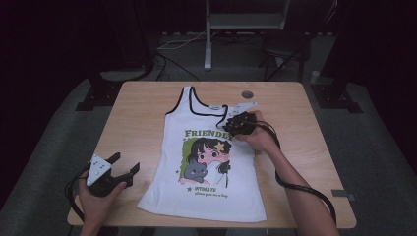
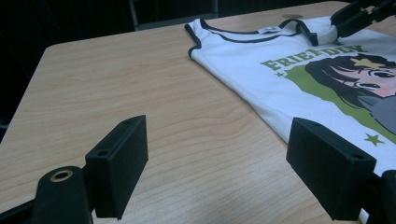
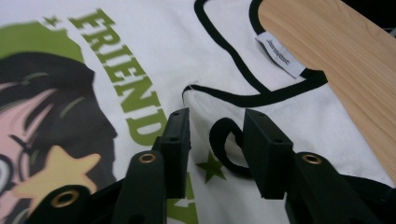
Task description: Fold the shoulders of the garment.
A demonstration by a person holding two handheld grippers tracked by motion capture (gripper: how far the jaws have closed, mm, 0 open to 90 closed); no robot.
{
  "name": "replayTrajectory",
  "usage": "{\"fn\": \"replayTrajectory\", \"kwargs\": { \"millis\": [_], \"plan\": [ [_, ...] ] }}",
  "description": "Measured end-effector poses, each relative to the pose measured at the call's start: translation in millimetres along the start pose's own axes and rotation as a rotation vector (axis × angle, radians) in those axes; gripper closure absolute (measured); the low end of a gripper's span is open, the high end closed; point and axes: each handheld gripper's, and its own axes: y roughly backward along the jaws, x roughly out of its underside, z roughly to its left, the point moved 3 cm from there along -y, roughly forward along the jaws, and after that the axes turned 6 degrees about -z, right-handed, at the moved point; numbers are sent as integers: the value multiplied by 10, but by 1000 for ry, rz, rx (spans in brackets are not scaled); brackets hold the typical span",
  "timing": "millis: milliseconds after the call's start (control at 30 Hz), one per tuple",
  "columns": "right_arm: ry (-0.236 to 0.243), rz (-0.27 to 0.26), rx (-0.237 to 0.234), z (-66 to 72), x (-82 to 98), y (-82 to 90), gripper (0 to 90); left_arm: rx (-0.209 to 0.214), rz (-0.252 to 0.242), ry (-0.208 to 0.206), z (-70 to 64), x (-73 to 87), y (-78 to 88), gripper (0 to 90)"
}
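Around you the room is dark, with a grey floor [image 1: 49, 147] and a metal stand [image 1: 208, 39] beyond the far edge. Your wooden surface [image 1: 137, 113] carries a white tank top [image 1: 206, 196] lying flat at its middle. Your left hand-held gripper [image 1: 124, 166] rests near left, jaws wide apart. Your right hand-held gripper [image 1: 235, 123] sits over the folded shoulder strap [image 3: 224, 140], jaws partly apart around it without pressing.
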Motion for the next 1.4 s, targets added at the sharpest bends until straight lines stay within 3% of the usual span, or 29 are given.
{"fn": "replayTrajectory", "kwargs": {
  "millis": [67, 167, 467, 600, 767, 833, 1000, 1100, 1400],
  "plan": [
    [16, 20, 8, 6, 22, -21, 746, 2, -1, 2, 0, 0, 0, 205],
    [16, 29, 3, 16, 29, -9, 817, 3, -4, 9, 5, 1, 4, 205],
    [38, 12, -39, 126, -4, 110, 824, 1, -3, 6, 3, 0, 3, 205],
    [50, 51, -56, 142, 72, 85, 797, -1, -4, 3, 0, 0, 1, 205],
    [42, 47, -68, 166, 95, 135, 667, 4, 2, 10, 6, 0, -4, 205],
    [14, 40, -68, 186, 107, 164, 548, 5, 1, 16, 16, 0, -1, 205],
    [-80, -33, -13, 186, 107, 265, 285, 4, -1, 25, 24, 1, 3, 205],
    [-108, -52, -10, 224, 113, 321, 220, 2, 1, 23, 23, 0, -1, 205],
    [-220, -104, 3, 247, 149, 412, 141, -1, 0, 18, 16, -3, -11, 205]
  ]
}}
